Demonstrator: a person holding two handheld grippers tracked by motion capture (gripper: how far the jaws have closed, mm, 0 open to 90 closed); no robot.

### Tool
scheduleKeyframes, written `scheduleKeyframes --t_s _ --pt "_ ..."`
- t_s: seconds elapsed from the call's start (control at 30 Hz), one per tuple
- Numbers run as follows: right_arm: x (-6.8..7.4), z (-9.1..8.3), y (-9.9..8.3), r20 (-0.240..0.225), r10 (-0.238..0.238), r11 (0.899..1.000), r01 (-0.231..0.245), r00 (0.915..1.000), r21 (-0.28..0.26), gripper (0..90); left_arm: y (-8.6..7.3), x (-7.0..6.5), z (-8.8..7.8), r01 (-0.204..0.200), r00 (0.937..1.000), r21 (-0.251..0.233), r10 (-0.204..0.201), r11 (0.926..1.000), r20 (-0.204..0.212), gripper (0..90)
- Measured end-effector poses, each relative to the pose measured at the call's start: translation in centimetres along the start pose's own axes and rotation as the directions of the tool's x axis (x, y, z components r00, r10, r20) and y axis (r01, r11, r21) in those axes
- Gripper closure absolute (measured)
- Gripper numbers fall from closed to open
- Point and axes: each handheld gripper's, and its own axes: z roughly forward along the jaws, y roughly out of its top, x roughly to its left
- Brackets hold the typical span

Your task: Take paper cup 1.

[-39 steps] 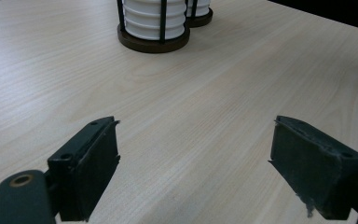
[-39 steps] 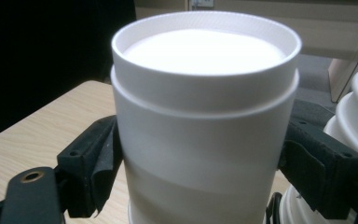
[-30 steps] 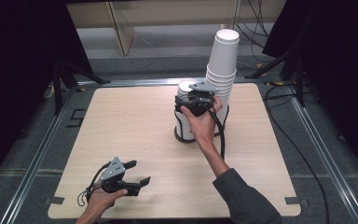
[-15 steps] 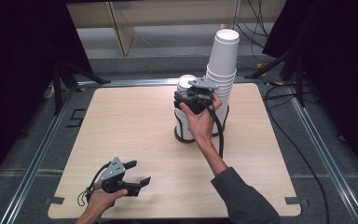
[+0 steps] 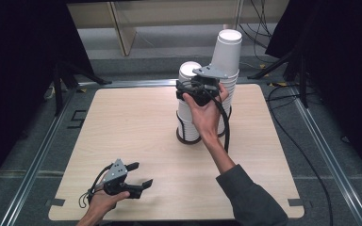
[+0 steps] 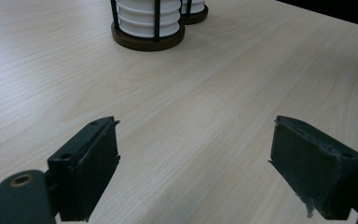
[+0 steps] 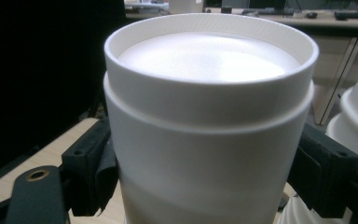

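Two stacks of upside-down white cups stand in black wire holders at the table's far middle. On the shorter stack [image 5: 187,117], my right gripper [image 5: 188,90] is shut on the top white cup [image 5: 189,71], which sits raised above the cups below it. In the right gripper view this cup [image 7: 209,107] is between both black pads [image 7: 91,163]. The taller stack [image 5: 227,52] rises just to the right of it. My left gripper [image 5: 139,174] rests low at the table's front left, open, with bare tabletop between its jaws [image 6: 193,163].
The round dark holder bases [image 6: 148,39] stand ahead of the left gripper. The wooden table [image 5: 122,117] has a metal frame around it. Cables [image 5: 287,127] trail over the floor at the right, and dark stands flank the far corners.
The right hand has risen, with the gripped top cup lifting up off the shorter stack. The left gripper has stayed where it was.
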Motion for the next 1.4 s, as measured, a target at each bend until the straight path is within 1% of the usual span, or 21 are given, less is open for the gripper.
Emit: scheduleKeyframes --t_s 0.13,0.17,0.27,0.3,0.33,0.37,0.5,0.53,0.57,0.6,0.7,0.73,0.83,0.87,0.9,1.07,1.13,1.17,1.3,1.37,1.4 --pt "0.2 -0.9 1.6 -0.003 0.0 0.999 -0.001 1.0 -0.036 19.5 0.0 0.0 0.0 0.0 1.0 -0.006 0.0 1.0 -0.001 14.5" --pt "0.3 -1.3 2.2 -0.009 -0.002 0.999 0.002 1.0 -0.049 19.5 0.1 0.0 -0.1 -0.006 1.0 0.014 0.006 0.9999 -0.007 14.5" --pt "0.5 -1.7 2.7 -0.012 -0.002 0.998 0.001 0.9999 -0.059 19.5 0.0 0.0 -0.1 -0.002 1.0 0.007 0.002 1.0 -0.005 14.5" --pt "0.5 -1.9 2.9 -0.021 -0.02 0.998 0.019 0.9996 -0.066 19.5 0.0 0.0 -0.1 -0.002 1.0 0.007 0.002 1.0 -0.004 14.5" --pt "0.6 -2.1 3.1 -0.03 -0.01 0.998 0.008 0.9995 -0.067 19.5 0.0 0.0 -0.1 -0.001 1.0 0.007 0.001 1.0 -0.005 14.5" --pt "0.7 -2.8 3.3 -0.036 -0.029 0.997 0.027 0.9989 -0.076 19.5 0.0 0.0 -0.1 -0.003 1.0 0.012 0.003 0.9999 -0.007 14.5" --pt "1.0 -3.9 3.1 -0.093 -0.039 0.996 0.031 0.9949 -0.08 19.5 0.0 0.0 -0.1 0.001 1.0 0.006 -0.001 1.0 -0.005 14.5" --pt "1.1 -4.2 2.9 -0.106 -0.035 0.997 0.028 0.9937 -0.073 19.6 0.0 0.1 -0.1 -0.005 1.0 0.014 0.005 0.9999 -0.007 14.5" --pt "1.1 -4.4 2.6 -0.12 -0.053 0.996 0.043 0.9914 -0.079 19.5 0.0 0.1 -0.1 -0.007 1.0 0.012 0.007 0.9999 -0.007 14.5" --pt "1.3 -4.6 2.3 -0.149 -0.037 0.997 0.026 0.9882 -0.073 19.5 0.0 0.1 -0.1 -0.007 1.0 0.012 0.007 0.9999 -0.007 14.5" --pt "1.7 -5.2 0.9 -0.208 -0.037 0.998 0.027 0.9774 -0.054 19.5 0.0 0.1 -0.1 0.008 0.9999 0.0 -0.008 1.0 -0.011 14.5" --pt "1.8 -5.3 0.5 -0.219 -0.045 0.998 0.035 0.9747 -0.05 19.5 0.0 0.2 -0.1 -0.003 1.0 0.004 0.003 1.0 -0.009 14.5" --pt "2.2 -5.6 -1.0 -0.254 -0.071 0.997 0.061 0.9646 -0.045 19.5 0.0 0.2 -0.1 0.004 0.9999 -0.005 -0.004 1.0 -0.009 14.5" --pt "2.3 -5.6 -1.3 -0.267 -0.062 0.998 0.054 0.9617 -0.039 19.5 0.1 0.2 -0.2 0.003 0.9999 0.012 -0.003 0.9999 -0.015 14.5" --pt "2.5 -5.6 -1.9 -0.282 -0.06 0.998 0.054 0.9575 -0.03 19.5 0.0 0.2 -0.1 0.008 0.9999 0.007 -0.008 0.9999 -0.014 14.5" --pt "3.0 -5.5 -3.5 -0.307 -0.07 0.998 0.068 0.9492 -0.017 19.5 0.0 0.3 -0.1 0.009 0.9999 0.002 -0.009 1.0 -0.011 14.5" --pt "3.5 -5.3 -4.8 -0.342 -0.037 0.999 0.046 0.9388 0.02 19.4 0.0 0.3 -0.1 0.013 0.9999 -0.001 -0.013 0.9999 -0.009 14.5" --pt "3.4 -5.2 -5.2 -0.337 -0.06 0.998 0.069 0.9395 0.014 19.4 0.0 0.3 -0.2 0.012 0.9999 -0.002 -0.012 0.9999 -0.009 14.5" --pt "3.7 -4.7 -6.8 -0.355 -0.019 0.998 0.039 0.9345 0.048 19.4 0.0 0.2 -0.1 0.017 0.9998 -0.007 -0.017 0.9998 -0.01 14.5" --pt "3.5 -4.6 -7.1 -0.356 -0.033 0.997 0.056 0.934 0.054 19.4 0.0 0.3 -0.2 0.016 0.9998 -0.008 -0.016 0.9998 -0.01 14.5" --pt "3.6 -4.5 -7.5 -0.364 -0.022 0.997 0.047 0.9313 0.06 19.4 0.0 0.3 -0.1 0.016 0.9998 -0.008 -0.017 0.9998 -0.011 14.5"
